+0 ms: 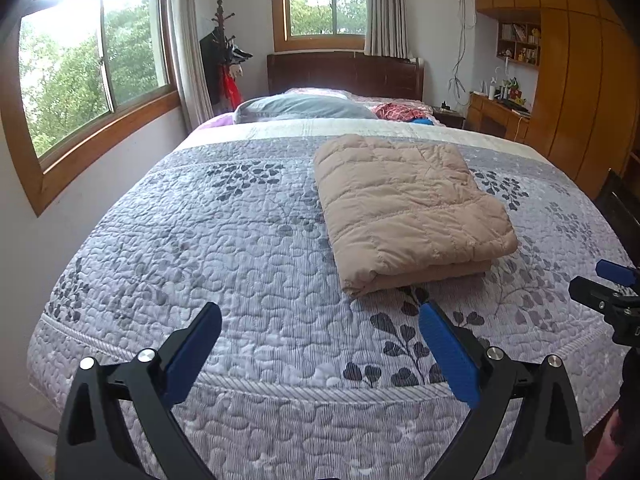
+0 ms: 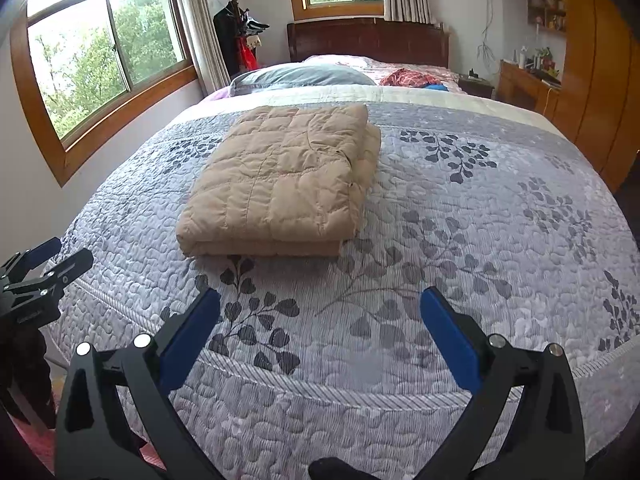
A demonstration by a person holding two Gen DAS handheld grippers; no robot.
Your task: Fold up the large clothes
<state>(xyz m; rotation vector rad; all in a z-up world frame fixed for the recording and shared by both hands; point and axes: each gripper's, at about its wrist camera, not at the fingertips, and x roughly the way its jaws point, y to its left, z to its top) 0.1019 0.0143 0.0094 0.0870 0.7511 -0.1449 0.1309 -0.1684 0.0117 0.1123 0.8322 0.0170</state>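
A beige quilted down jacket (image 1: 408, 208) lies folded into a neat rectangle on the grey leaf-patterned bedspread (image 1: 224, 240). It also shows in the right wrist view (image 2: 284, 180). My left gripper (image 1: 320, 320) is open and empty, held above the foot of the bed, short of the jacket. My right gripper (image 2: 320, 304) is open and empty, also above the foot of the bed, near the jacket's front edge. Each gripper shows at the edge of the other's view: the right one (image 1: 612, 292), the left one (image 2: 40, 268).
A grey pillow (image 1: 304, 108) and red cloth (image 1: 396, 111) lie near the dark headboard (image 1: 344, 72). Windows (image 1: 88, 68) line the left wall. A coat stand (image 1: 224, 52) is in the corner. Wooden wardrobes (image 1: 580, 80) and a desk (image 1: 496, 114) are on the right.
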